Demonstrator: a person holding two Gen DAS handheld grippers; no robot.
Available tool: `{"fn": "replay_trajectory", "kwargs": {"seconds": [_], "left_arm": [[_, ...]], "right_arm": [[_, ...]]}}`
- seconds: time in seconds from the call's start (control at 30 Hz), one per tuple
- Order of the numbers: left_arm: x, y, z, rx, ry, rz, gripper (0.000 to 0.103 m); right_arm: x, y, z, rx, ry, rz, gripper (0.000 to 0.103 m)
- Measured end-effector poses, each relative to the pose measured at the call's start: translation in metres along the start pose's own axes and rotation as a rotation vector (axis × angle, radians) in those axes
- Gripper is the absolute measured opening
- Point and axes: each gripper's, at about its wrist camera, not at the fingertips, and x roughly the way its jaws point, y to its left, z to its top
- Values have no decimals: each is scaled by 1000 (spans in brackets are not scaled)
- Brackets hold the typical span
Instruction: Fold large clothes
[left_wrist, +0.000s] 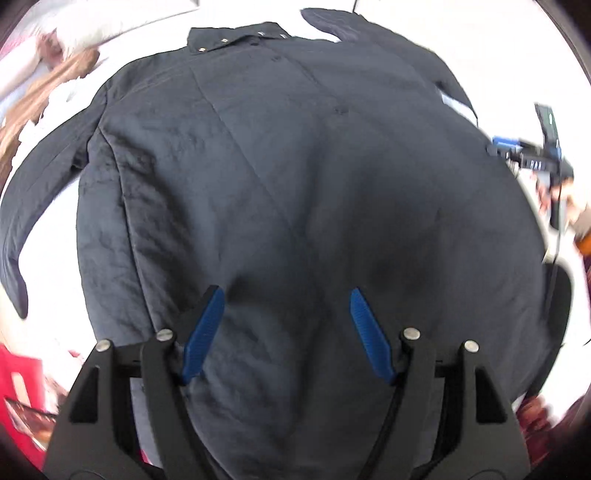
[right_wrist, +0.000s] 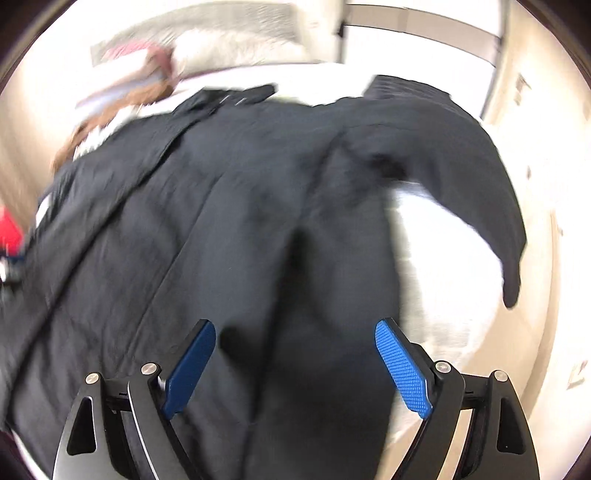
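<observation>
In the left wrist view we see a dark coat (left_wrist: 295, 177) spread flat on a white bed (left_wrist: 498, 66), collar (left_wrist: 236, 37) at the far end with small metal snaps showing. One sleeve (left_wrist: 33, 184) curves out along the left side; the other runs off toward the top right. Our left gripper (left_wrist: 287, 295) hangs over the coat's lower half with its blue pads (left_wrist: 203, 332) set wide apart and nothing between them; we cannot tell whether the tips touch the cloth. At the right edge our right gripper (left_wrist: 532, 155) shows small and blurred beside the coat's edge, and from here we cannot tell its opening. A brown garment (left_wrist: 48, 96) lies at the upper left by a pillow (left_wrist: 110, 26), and something red (left_wrist: 18, 373) sits at the lower left.

In the right wrist view, which is blurred, the coat (right_wrist: 221, 221) fills most of the frame, with a raised fold running down its middle. Its right sleeve (right_wrist: 480, 177) drapes over the white bed (right_wrist: 436, 258), cuff pointing down. Our right gripper (right_wrist: 295, 332) is over the coat's lower part, its pads (right_wrist: 402, 369) spread wide and holding nothing. The collar (right_wrist: 236, 96) lies at the far end, the brown garment (right_wrist: 110, 118) beyond it at the left.
</observation>
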Motion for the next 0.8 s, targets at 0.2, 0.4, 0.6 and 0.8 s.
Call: {"fn": "replay_trajectory", "kwargs": {"seconds": [0.2,0.4,0.6,0.8], "left_arm": [[-13,-1,65,-226,-133,-50,79],[19,1,116,-260,-189,16,82],[72,20,135,-303,-162,71,83],[107,51,139,-331,-192,136,83]], "right_arm": [[-1,-98,26,446,-134,71,90],[43,-184,18,875,-188,187,91],[68,-233,8,1149,-352,228,91],[89,-274,-12,1444,-456,221,62]]}}
